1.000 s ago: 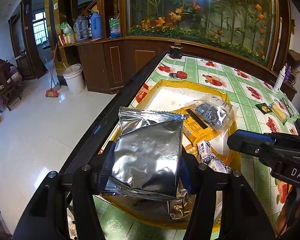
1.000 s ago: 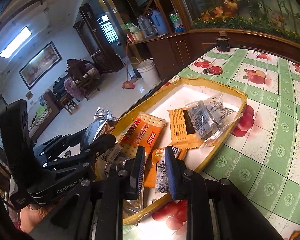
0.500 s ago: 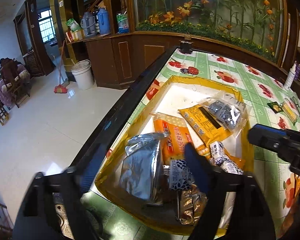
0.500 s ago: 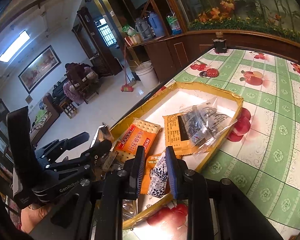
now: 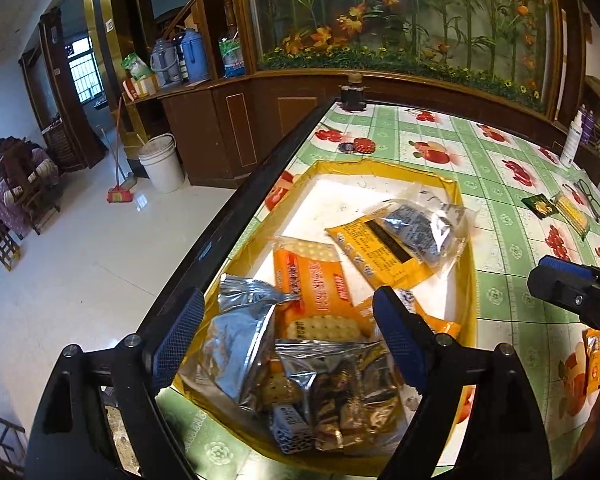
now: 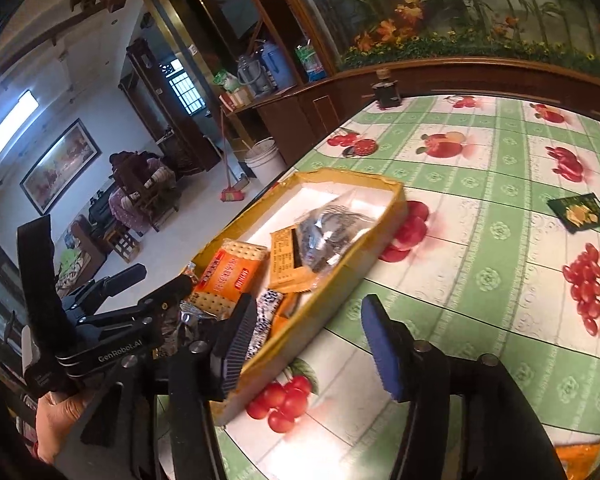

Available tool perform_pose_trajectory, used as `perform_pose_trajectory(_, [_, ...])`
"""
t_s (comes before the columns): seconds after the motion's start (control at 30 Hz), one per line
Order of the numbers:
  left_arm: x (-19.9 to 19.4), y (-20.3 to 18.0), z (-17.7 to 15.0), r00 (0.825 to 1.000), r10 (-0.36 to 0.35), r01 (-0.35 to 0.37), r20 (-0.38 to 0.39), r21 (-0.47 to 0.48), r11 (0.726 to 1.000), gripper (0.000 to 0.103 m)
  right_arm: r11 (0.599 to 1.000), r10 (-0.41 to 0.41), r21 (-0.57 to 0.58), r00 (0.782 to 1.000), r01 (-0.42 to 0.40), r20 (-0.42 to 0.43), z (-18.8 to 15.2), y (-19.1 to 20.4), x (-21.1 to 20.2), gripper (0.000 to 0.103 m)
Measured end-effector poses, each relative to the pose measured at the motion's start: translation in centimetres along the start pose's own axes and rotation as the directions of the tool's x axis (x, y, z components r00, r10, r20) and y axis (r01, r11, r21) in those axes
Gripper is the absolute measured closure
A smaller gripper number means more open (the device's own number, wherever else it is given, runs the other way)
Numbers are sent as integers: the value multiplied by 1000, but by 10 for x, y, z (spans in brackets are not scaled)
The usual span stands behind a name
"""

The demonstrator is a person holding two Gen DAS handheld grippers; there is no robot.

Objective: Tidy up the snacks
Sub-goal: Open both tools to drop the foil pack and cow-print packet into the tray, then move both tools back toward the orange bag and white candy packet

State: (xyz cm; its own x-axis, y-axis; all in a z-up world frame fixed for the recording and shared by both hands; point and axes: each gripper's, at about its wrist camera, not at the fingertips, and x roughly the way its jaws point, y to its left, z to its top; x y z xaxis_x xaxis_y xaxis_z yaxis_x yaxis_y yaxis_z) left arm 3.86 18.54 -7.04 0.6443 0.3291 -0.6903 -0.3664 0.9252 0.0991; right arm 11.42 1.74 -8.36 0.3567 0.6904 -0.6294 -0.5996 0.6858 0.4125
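left gripper (image 5: 288, 344) hanging wide open over the near end of a yellow tray (image 5: 466, 280), silver foil packet (image 5: 236, 340) lying loose between its jaws, orange cracker pack (image 5: 316, 284) beyond, clear bag (image 5: 420, 228) farther right, green fruit-print tablecloth (image 5: 500, 184) around

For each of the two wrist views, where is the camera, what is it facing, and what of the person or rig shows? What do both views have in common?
Left wrist: sits on the left gripper, looking down over the yellow tray of snacks at the table's edge; its own open fingers show, and the right gripper at the right.
Right wrist: sits on the right gripper, open over the green tablecloth beside the tray; the left gripper and a hand show at the left.
Shared: tray, orange cracker pack, white bucket.
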Motion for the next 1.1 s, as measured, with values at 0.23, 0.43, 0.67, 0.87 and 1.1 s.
perform_pose_trajectory(0.23, [-9, -18, 3, 1000, -10, 9, 13, 42, 999, 16, 999, -26, 37, 999, 25, 25, -8, -19, -22, 37])
perform_pose_trajectory(0.43, [-16, -31, 6, 999, -49, 48, 20, 44, 998, 16, 996, -78, 56, 996, 75, 53, -18, -36, -50, 24])
perform_pose_trajectory(0.67, [-21, -63, 1, 994, -111, 109, 11, 86, 990, 16, 979, -175, 122, 982, 166, 70, -38, -73, -90, 18])
perform_pose_trajectory(0.87, [-29, -96, -8, 986, -169, 167, -1, 147, 975, 16, 959, -240, 172, 968, 225, 69, -57, -106, -116, 17])
perform_pose_trajectory(1.1, [-38, -138, -17, 967, -251, 252, -32, 207, 945, 16, 940, -291, 209, 954, 271, 71, -71, -130, -138, 17])
